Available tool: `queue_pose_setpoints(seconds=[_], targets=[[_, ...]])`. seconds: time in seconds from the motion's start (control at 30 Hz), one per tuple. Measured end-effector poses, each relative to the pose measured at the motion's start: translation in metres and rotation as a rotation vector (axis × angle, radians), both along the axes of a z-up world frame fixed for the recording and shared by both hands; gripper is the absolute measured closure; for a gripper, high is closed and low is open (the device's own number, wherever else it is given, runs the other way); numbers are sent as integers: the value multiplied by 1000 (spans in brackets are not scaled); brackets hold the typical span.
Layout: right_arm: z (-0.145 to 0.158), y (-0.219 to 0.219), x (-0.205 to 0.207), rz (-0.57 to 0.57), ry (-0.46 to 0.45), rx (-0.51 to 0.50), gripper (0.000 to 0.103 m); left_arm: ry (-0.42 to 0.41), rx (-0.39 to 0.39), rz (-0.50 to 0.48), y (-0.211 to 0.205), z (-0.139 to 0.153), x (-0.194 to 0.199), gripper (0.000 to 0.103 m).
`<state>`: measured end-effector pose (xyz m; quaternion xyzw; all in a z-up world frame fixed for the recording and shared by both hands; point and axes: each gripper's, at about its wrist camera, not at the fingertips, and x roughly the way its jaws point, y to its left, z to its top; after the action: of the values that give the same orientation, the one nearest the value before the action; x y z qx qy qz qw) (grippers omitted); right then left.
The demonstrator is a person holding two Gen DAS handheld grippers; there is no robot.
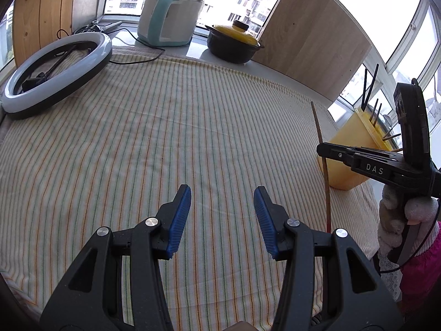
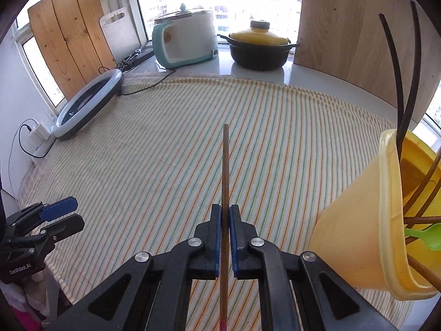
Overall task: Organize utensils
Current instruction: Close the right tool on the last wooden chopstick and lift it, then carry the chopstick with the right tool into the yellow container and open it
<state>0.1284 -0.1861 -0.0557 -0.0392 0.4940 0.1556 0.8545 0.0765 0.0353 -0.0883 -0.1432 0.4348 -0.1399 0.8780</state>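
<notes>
Right wrist view shows the right gripper (image 2: 226, 237) with its jaws pressed together on a single wooden chopstick (image 2: 225, 165), which runs straight out ahead between the blue pads and also trails back beneath them toward a reddish end. The chopstick appears lifted clear of the striped cloth (image 2: 165, 151) covering the counter, so the pick-up looks done and the carry is the step in hand. To the right of the jaws, near them, stands the yellow utensil holder (image 2: 355, 234), tipped in this fisheye view, already holding dark chopsticks, brown ones and a green spoon (image 2: 430, 237).

Left wrist view has the left gripper (image 1: 222, 215) hovering over bare cloth, jaws about half open and holding nothing (it seems to be waiting).

The next move, as I judge it, calls for swinging the held chopstick rightward, tipping it more upright, and lowering one end into the holder's mouth without knocking the sticks already leaning there.
</notes>
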Motion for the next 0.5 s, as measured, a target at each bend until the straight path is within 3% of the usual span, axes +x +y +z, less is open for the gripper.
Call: queue_pose_setpoints(seconds=[0.33, 0.5], targets=[[82, -48, -47, -74, -256, 149, 100, -18, 36, -24, -18, 8, 5, 54], [111, -66, -53, -102, -335, 184, 100, -18, 45, -37, -27, 10, 4, 54]])
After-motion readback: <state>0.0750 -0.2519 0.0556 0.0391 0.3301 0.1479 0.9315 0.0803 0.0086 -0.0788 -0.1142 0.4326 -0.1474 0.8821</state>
